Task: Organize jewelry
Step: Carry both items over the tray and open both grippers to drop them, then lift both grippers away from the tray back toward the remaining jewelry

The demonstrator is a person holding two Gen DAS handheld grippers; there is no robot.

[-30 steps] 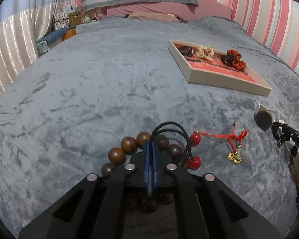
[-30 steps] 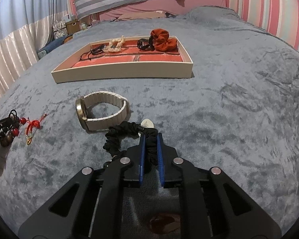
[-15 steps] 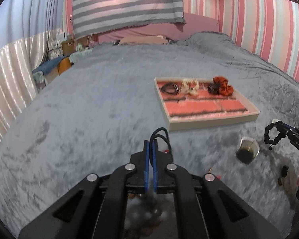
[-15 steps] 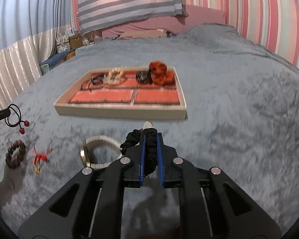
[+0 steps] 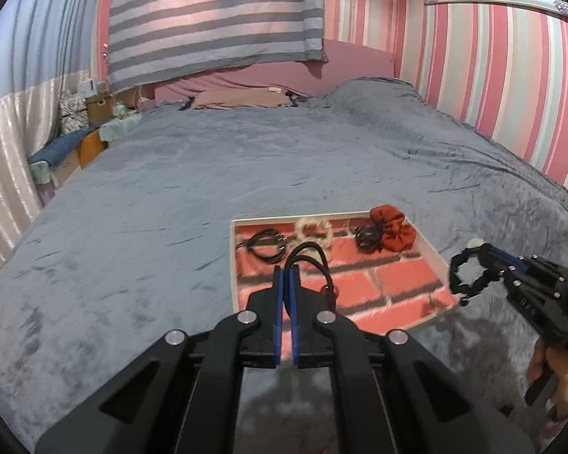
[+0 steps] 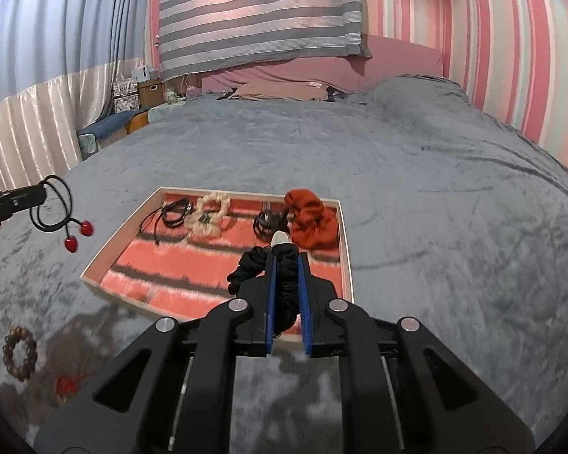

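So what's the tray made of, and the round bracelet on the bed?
The tray looks like pale wood or card: flat matte cream rim, with a printed red brick pattern inside. The bracelet looks like wooden beads: round, brown, slightly glossy. Too blurry to be sure.

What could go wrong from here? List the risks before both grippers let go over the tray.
1. The black hair tie with red beads dangles from the left gripper; its beads may swing and land outside the tray.
2. The right gripper holds the black scrunchie above the tray's right side, near the red scrunchie and black ties; dropped there, it could pile on them.
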